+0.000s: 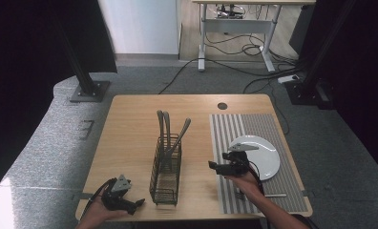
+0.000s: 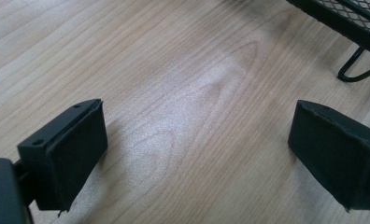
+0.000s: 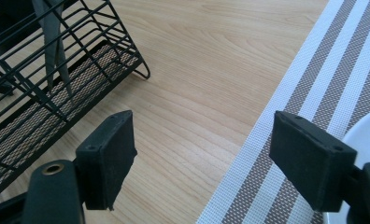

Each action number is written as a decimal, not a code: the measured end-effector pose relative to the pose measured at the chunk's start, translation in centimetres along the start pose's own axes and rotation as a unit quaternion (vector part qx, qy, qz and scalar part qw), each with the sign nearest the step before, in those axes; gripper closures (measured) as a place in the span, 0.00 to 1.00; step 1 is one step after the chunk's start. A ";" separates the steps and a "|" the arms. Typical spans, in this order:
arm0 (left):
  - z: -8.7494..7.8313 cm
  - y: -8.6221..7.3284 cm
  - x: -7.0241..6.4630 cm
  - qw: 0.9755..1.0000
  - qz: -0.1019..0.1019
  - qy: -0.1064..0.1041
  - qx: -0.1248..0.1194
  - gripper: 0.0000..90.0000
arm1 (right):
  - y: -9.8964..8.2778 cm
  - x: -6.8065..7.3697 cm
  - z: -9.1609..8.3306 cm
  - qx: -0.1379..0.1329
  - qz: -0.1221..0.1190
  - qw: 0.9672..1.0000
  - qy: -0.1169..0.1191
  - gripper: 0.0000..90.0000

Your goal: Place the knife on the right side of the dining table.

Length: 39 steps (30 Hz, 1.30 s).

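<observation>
Both tongs, left (image 2: 197, 154) and right (image 3: 202, 163), gape empty over grained wood beside the black wire-mesh caddy (image 1: 165, 169).

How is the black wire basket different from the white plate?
The wire basket is black, see-through mesh and stands tall; the plate is white, solid and lies flat. The wire basket holds cutlery standing upright, while nothing shows on the plate. The wire basket sits on the bare wooden table; the plate sits on the striped placemat. Both rest on the same table.
</observation>
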<state>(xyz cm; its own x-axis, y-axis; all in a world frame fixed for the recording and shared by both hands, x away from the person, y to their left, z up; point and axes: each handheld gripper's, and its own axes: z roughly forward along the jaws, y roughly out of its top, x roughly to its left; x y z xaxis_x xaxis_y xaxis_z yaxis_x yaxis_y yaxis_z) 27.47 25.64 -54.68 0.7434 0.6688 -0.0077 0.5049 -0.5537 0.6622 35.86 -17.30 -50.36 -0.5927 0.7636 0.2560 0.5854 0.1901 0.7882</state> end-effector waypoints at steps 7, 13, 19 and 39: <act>0.0 0.0 0.0 1.000 0.000 -0.001 0.000 0.05 | 0.1 0.1 0.0 -0.004 0.002 1.000 0.009 0.31; 0.0 0.0 0.0 1.000 0.000 0.000 -0.001 0.05 | 0.5 0.1 -0.1 -0.002 0.000 1.000 0.009 0.29; 0.0 0.0 0.0 1.000 -0.001 0.000 0.000 0.05 | 2.0 0.5 0.2 -0.018 -0.004 0.999 0.043 0.27; 0.0 -0.1 0.0 1.000 -0.001 0.001 -0.004 0.05 | 7.4 1.7 2.5 -0.060 0.004 0.995 0.083 0.38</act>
<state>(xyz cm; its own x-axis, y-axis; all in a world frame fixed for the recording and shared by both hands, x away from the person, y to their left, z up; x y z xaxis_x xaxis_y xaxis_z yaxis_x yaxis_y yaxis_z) 27.45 25.63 -54.74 0.7418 0.6705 -0.0077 0.5031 -0.5490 0.6674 40.57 -13.00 -45.49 -0.6779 0.6503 0.3429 0.5256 0.1026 0.8446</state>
